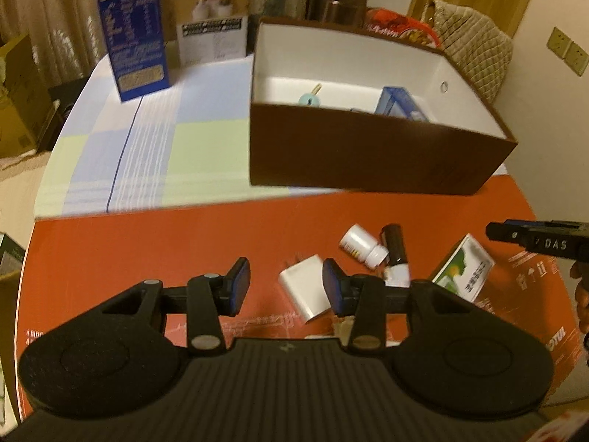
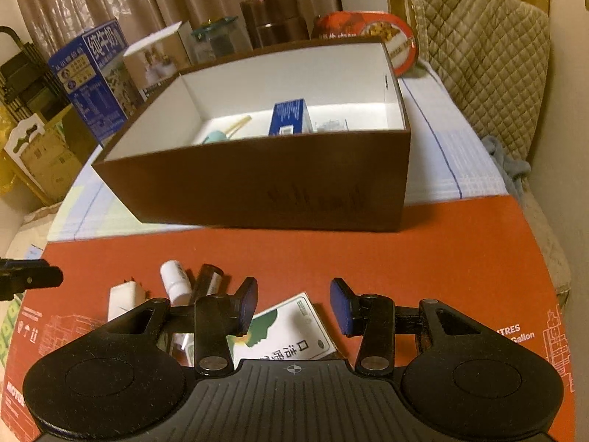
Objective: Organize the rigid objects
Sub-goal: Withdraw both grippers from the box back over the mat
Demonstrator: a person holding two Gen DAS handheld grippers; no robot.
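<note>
Left tongs [image 1: 286,283] agape — charger [image 1: 308,292] between

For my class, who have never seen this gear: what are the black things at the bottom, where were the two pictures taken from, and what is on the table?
Each is a hand-held two-finger gripper with a camera looking along its fingers. One picture comes from the left gripper, one from the right gripper. Both are open and empty. On the red mat lie a white charger, a white bottle, a brown bottle and a green-and-white box. Behind stands a brown box with some items already inside.
</note>
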